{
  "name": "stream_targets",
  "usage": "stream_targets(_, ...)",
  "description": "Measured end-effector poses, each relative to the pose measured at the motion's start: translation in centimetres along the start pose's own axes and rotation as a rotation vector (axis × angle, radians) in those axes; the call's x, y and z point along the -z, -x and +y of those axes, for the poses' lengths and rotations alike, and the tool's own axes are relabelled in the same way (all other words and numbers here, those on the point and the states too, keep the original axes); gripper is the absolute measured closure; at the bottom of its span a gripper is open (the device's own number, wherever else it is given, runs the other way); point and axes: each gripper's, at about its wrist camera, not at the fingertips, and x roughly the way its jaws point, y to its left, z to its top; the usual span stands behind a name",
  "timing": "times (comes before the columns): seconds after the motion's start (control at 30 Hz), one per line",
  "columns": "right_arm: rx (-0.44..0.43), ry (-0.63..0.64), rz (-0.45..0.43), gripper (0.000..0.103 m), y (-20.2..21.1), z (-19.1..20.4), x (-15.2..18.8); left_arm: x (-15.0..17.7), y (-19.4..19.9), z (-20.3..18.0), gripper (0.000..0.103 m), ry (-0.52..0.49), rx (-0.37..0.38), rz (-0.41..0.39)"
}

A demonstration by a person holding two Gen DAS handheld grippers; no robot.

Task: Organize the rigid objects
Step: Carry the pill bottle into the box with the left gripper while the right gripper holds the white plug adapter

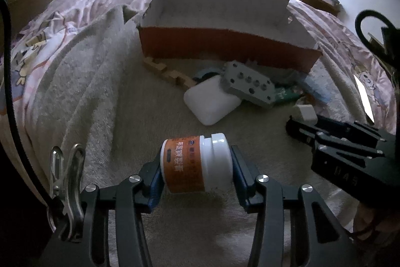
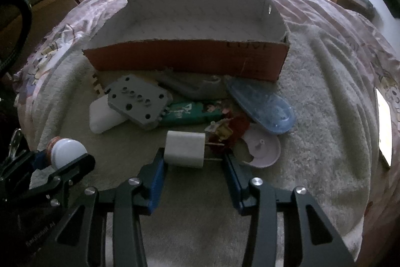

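My left gripper (image 1: 196, 164) is shut on an orange-labelled white jar (image 1: 196, 163), held sideways above the towel; the jar also shows in the right wrist view (image 2: 65, 150). My right gripper (image 2: 193, 158) stands open around a white plug adapter (image 2: 185, 149), whose prongs point right; the left finger touches it and the right finger is apart. The adapter also shows in the left wrist view (image 1: 303, 113). An open orange cardboard box (image 1: 225, 46) (image 2: 190, 59) stands beyond, empty inside.
A pile lies before the box: grey drilled block (image 2: 140, 101), white pad (image 2: 105, 118), green packet (image 2: 185, 113), blue clear lid (image 2: 262, 104), pink disc (image 2: 262, 149), red toy (image 2: 230, 131), wooden puzzle pieces (image 1: 165, 71). A phone (image 2: 383, 126) lies at the right.
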Motion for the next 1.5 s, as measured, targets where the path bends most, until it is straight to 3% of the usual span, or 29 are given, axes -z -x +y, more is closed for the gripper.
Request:
stream_targets(0.7,-0.104,0.069,-0.085,0.056,3.9,0.1,-1.5,-3.5,2.0,-0.9,0.055,-0.03,0.029,-0.064)
stream_targets(1.07,-0.105,0.053,-0.106,0.056,3.6,-0.9,-5.6,-7.9,1.4,-1.1,0.055,-0.051,0.04,-0.112)
stream_targets(1.5,-0.054,-0.028,-0.146,0.056,1.4,-4.0,-11.1,-13.7,-2.3,-2.9,0.055,-0.089,0.05,-0.127)
